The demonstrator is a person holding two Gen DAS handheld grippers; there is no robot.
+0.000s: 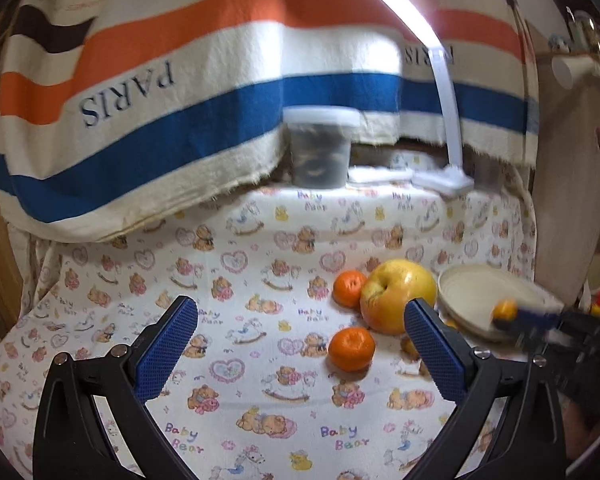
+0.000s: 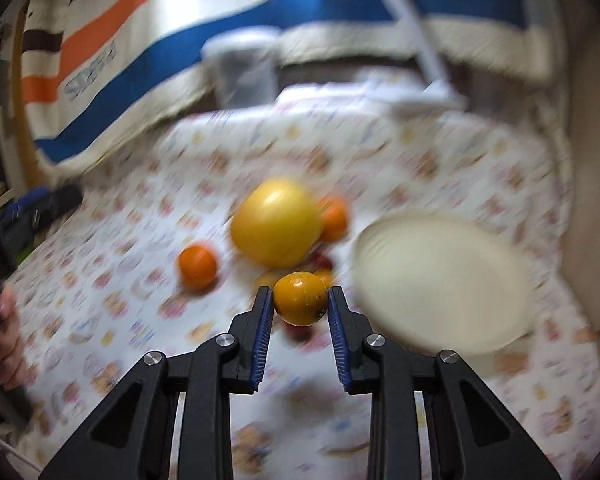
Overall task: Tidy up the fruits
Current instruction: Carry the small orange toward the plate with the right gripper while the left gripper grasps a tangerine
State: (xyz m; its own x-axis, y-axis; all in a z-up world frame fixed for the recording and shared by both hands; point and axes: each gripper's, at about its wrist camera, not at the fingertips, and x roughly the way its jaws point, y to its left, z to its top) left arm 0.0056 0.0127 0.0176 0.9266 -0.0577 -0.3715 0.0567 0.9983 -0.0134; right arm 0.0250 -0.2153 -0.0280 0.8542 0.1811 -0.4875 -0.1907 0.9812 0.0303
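Teddy-print cloth [image 2: 112, 240], small yellow fruit [image 2: 300, 298] clamped in right gripper [image 2: 299, 300]

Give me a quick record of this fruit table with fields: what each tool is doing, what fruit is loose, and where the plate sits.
surface: cloth printed with bears
right tool: shut on a small yellow-orange fruit, held clear of the cloth
left tool: open, nothing between its pads
loose fruit: big yellow apple, two tangerines, one behind the apple on its left, one in front; some smaller fruit by the apple, too blurred to count
plate: cream, empty, right of the apple
background: lidded tub, white lamp
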